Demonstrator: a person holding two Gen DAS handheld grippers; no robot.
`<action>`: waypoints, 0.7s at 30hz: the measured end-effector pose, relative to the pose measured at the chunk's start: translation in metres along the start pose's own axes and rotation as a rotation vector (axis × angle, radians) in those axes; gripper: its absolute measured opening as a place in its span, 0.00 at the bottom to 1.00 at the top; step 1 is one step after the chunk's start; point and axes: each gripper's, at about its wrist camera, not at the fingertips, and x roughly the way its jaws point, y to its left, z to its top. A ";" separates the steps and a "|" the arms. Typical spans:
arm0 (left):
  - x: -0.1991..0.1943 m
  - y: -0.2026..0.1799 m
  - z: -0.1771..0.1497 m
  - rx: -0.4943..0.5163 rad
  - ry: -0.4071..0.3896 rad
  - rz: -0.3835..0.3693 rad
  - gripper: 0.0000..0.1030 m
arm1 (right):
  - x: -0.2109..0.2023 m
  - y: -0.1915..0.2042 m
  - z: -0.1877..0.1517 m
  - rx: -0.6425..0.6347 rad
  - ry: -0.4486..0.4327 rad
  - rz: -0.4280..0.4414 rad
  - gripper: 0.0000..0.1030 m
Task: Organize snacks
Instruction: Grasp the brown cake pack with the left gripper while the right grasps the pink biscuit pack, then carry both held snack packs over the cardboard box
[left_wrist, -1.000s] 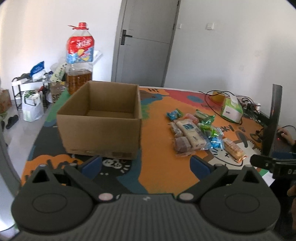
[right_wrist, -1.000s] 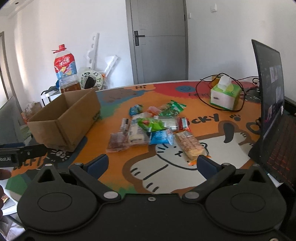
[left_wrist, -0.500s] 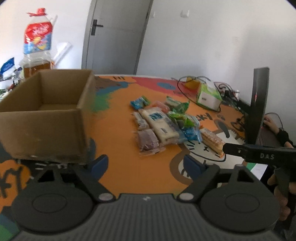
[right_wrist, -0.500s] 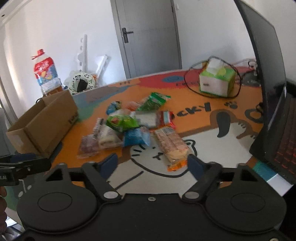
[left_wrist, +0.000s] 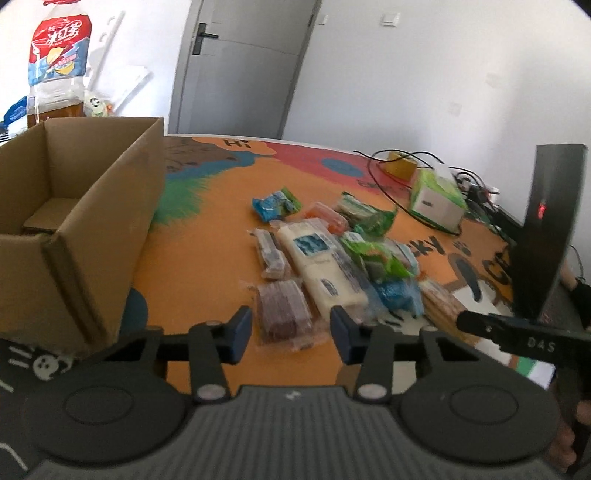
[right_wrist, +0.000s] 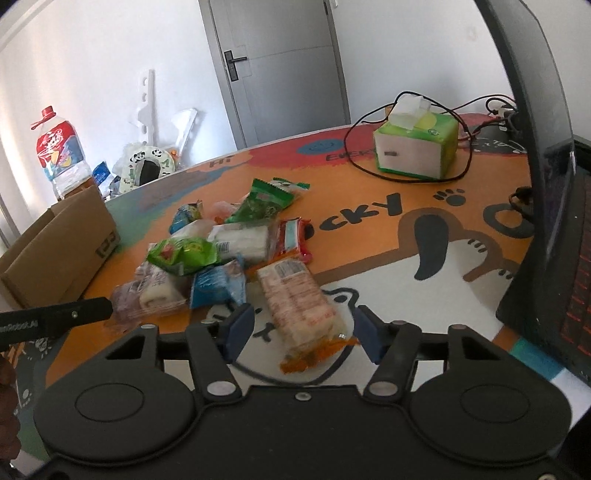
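Note:
A pile of wrapped snacks lies on the orange cartoon mat, also in the right wrist view. An open cardboard box stands at the left, its inside bare as far as shown. My left gripper is open, its fingers either side of a brown wafer pack. My right gripper is open, its fingers either side of a long pale biscuit pack. Neither pack is gripped.
A green tissue box ringed by a black cable stands at the back right. An open laptop stands along the right edge. A large tea bottle rises behind the box. The right tool's tip shows in the left view.
Both grippers have moved forward and down to the snack pile. The left one swung right from the box to the brown pack; the right one closed in on the biscuit pack.

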 end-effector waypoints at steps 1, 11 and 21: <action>0.004 0.000 0.002 -0.005 0.001 0.006 0.44 | 0.002 -0.001 0.001 -0.003 0.000 0.000 0.58; 0.032 0.001 0.008 -0.022 0.019 0.061 0.44 | 0.027 -0.004 0.005 -0.010 0.025 0.022 0.52; 0.034 -0.004 0.000 -0.004 0.007 0.104 0.45 | 0.029 0.012 -0.002 -0.087 0.024 -0.024 0.36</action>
